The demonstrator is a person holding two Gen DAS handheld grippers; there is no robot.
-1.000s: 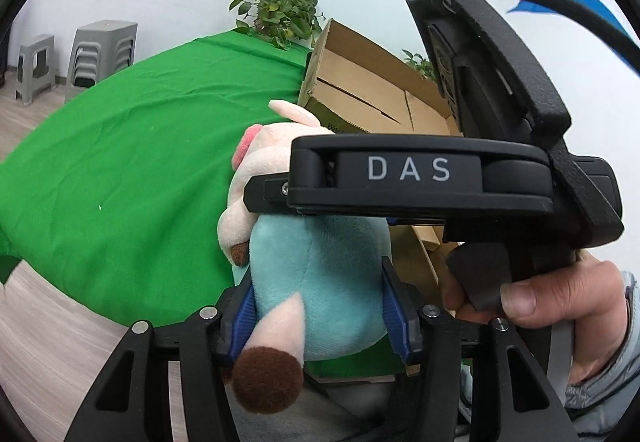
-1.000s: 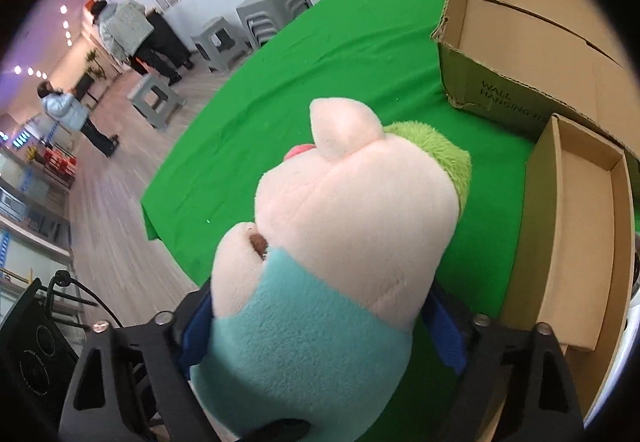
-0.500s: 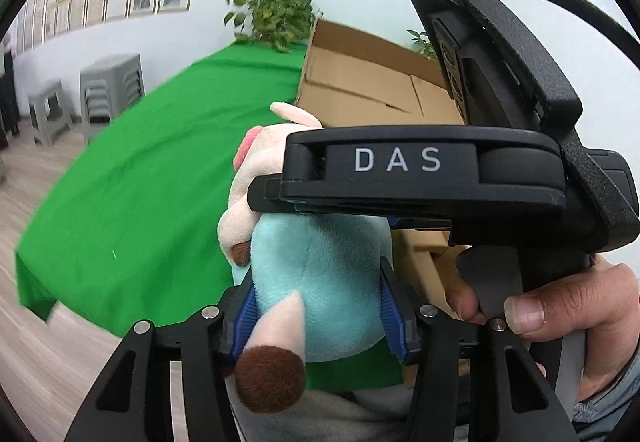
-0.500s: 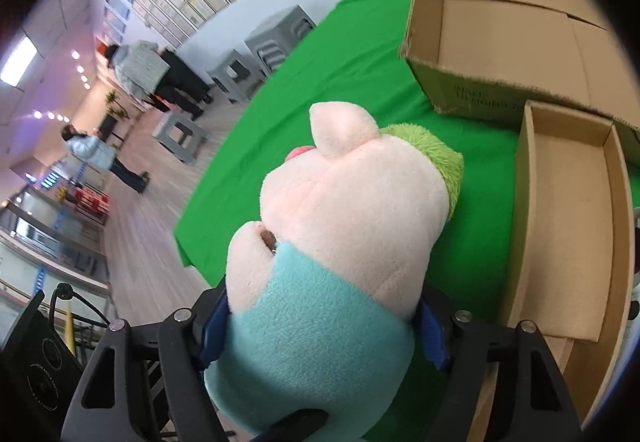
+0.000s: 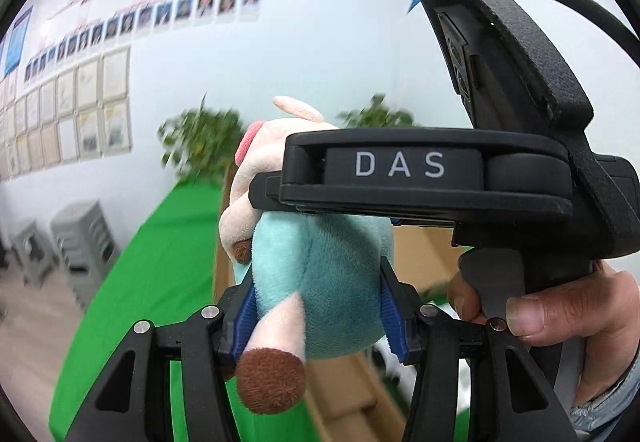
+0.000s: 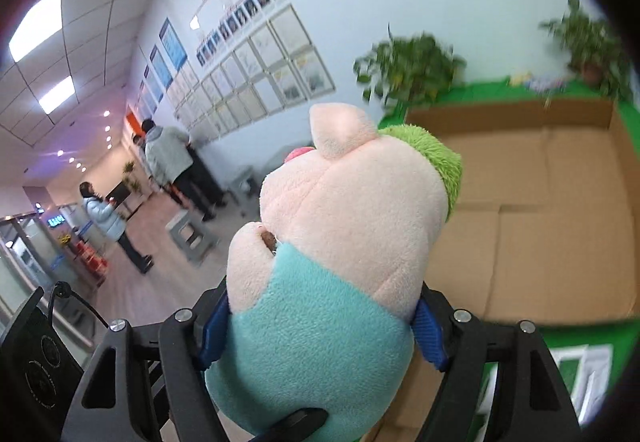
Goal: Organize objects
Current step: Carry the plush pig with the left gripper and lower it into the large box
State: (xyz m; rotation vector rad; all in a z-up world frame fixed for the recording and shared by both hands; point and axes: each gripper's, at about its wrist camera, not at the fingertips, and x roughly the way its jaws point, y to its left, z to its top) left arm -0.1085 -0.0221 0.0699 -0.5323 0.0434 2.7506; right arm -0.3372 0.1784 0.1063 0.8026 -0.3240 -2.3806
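A plush pig (image 5: 320,282) with a pink head, teal body and green cap is held in the air. My left gripper (image 5: 316,310) is shut on its teal body near the brown-tipped leg. My right gripper (image 6: 320,322) is shut on the same plush pig (image 6: 344,242) higher up; its black body marked DAS (image 5: 420,177) crosses the left wrist view. A large open cardboard box (image 6: 532,209) lies beyond the pig on the green table (image 6: 580,338).
A smaller cardboard box (image 5: 344,394) sits below the pig on the green cloth (image 5: 132,274). Potted plants (image 6: 408,69) stand behind the big box. Grey stools (image 5: 80,238) and people (image 6: 176,165) are off to the left on the floor.
Both grippers have lifted and tilted upward with the pig. The view now shows the wall and the big box's inside, where before it showed the table top.
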